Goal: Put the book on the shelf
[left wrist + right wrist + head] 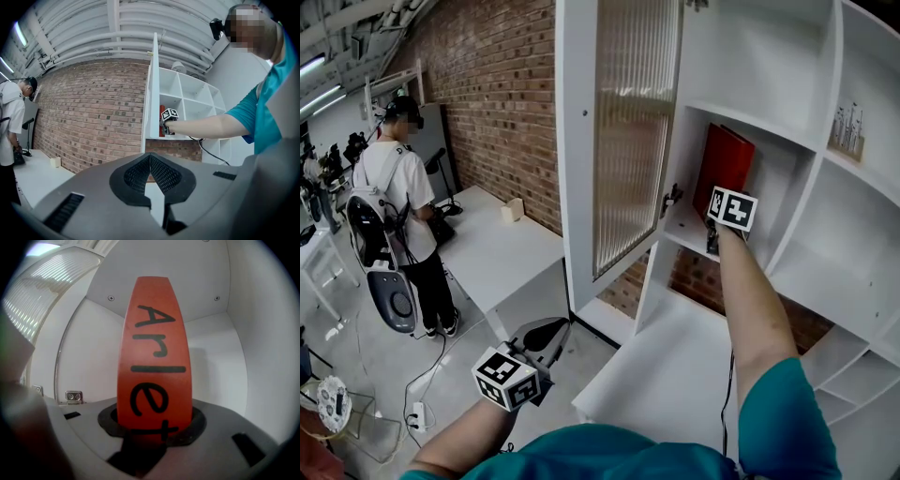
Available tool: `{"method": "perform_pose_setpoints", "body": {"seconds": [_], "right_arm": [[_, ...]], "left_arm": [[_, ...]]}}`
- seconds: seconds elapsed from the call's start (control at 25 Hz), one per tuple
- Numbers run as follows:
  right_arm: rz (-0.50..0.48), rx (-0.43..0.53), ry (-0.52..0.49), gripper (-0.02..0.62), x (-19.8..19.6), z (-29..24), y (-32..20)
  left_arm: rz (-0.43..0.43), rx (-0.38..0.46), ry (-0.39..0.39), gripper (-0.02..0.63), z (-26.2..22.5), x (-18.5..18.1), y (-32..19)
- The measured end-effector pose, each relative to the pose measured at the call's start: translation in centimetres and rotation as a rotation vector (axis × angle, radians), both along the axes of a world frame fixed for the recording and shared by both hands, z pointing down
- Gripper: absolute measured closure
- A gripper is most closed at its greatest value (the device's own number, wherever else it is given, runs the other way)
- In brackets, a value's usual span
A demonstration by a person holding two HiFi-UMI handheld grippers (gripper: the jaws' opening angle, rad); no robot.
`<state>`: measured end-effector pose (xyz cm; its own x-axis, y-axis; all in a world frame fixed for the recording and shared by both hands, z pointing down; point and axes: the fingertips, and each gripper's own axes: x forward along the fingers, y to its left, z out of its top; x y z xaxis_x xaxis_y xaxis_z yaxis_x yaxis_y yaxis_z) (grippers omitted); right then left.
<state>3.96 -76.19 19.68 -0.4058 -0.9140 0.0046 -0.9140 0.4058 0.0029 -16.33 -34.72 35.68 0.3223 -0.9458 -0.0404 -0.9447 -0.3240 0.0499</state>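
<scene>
A red book [727,164] with black letters on its spine [154,357] stands upright inside a middle compartment of the white shelf unit [787,141]. My right gripper [717,225] reaches into that compartment and is shut on the book's lower spine, which fills the gap between the jaws [152,427]. My left gripper [546,336] hangs low at the front left, away from the shelf, shut with nothing in it [150,161]. The left gripper view shows the book [161,127] and the right arm from afar.
The shelf's door [623,131] with ribbed glass stands open to the left of the compartment. A white counter [675,366] lies below. A person in a white shirt [394,187] stands by a white table [492,244] at far left. Small items [848,131] sit upper right.
</scene>
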Motion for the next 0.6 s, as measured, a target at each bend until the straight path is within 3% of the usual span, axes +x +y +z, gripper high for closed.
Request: {"method": "perform_pose_setpoints", "body": {"seconds": [0.6], "right_arm": [[0.007, -0.001, 0.001, 0.428, -1.3, 0.3, -1.8]], "left_arm": [[-0.025, 0.003, 0.004, 0.591, 0.4, -0.9, 0.5]]}}
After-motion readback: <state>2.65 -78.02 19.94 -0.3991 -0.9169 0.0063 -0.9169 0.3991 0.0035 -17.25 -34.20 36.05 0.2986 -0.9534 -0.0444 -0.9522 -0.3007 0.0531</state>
